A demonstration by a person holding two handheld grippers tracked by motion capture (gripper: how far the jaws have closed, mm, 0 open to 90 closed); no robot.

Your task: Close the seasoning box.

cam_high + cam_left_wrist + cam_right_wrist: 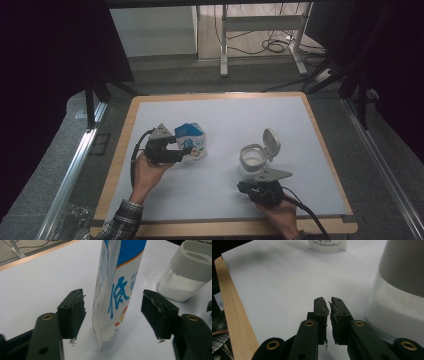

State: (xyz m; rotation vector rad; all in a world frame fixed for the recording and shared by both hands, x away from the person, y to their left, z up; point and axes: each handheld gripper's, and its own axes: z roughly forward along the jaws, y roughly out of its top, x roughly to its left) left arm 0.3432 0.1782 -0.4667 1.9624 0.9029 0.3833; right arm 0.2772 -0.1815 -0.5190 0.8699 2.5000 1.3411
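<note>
The left gripper (113,315) stands apart around the upright blue-and-white plastic pouch (117,287), leaving it standing freely, while the right gripper (329,307) rests together beside the clear lidded jar (397,300)

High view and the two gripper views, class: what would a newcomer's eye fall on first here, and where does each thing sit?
First, the blue-and-white pouch standing upright at the left of the white table, between the open jaws of the left gripper, whose pads are clear of it. Next, the clear jar of white powder at the right, its flip lid up, with the right gripper shut and empty just in front of it.
</note>
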